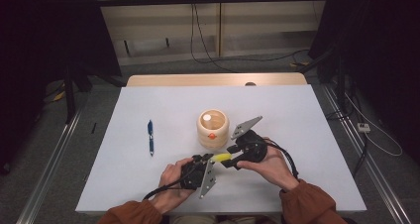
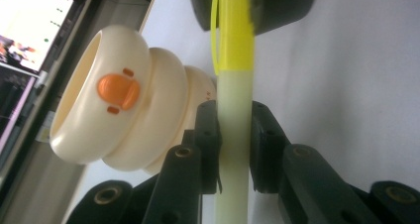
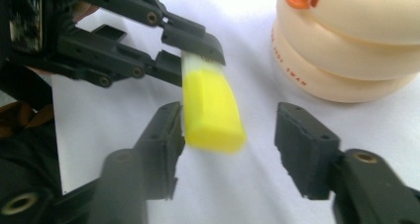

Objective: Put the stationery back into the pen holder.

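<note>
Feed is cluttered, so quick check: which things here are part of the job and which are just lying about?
In the job:
- highlighter, yellow cap on
- left gripper, shut on its barrel
- right gripper, jaws open around the cap
- duck-faced holder, close by, probably

Lying about:
- blue pen on the table
- cables on the floor

A blue pen (image 1: 150, 136) lies on the white table (image 1: 148, 184) — a cream duck-faced cup (image 1: 213, 129) stands mid-table.

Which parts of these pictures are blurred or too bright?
Left gripper view: the yellow cap and the dark shape behind it are out of focus. Right gripper view: the cap's near end is blurred; the table is overexposed. High view: sharp, dark surroundings.
</note>
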A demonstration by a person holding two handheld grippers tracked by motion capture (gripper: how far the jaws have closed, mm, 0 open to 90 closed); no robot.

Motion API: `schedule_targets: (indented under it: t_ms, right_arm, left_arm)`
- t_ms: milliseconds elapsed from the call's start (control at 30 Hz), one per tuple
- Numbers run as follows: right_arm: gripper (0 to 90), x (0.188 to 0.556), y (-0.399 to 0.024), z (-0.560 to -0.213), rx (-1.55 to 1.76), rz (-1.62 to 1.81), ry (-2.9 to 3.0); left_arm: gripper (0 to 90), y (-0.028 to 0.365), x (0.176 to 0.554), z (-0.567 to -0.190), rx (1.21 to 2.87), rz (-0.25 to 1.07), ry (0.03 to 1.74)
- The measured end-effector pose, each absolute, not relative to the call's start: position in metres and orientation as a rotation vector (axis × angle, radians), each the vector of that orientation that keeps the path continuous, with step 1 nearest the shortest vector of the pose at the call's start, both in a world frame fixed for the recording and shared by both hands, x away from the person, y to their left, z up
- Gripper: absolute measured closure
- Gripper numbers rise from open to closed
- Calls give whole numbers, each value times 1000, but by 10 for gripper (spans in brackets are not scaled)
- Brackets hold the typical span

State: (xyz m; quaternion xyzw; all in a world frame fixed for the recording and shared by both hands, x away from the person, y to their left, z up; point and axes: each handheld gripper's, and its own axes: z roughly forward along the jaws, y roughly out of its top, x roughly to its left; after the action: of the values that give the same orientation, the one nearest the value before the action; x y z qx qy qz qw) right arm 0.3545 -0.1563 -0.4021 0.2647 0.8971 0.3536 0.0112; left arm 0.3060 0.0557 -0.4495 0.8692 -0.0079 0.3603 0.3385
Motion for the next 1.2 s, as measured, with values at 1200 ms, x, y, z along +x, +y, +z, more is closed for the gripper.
schedule_targets:
  t_ms: [1200]
  right_arm:
    - [90, 323, -219, -425, 1106, 1205, 2272]
  left_arm:
    - [773, 92, 327, -434, 1964, 410, 438]
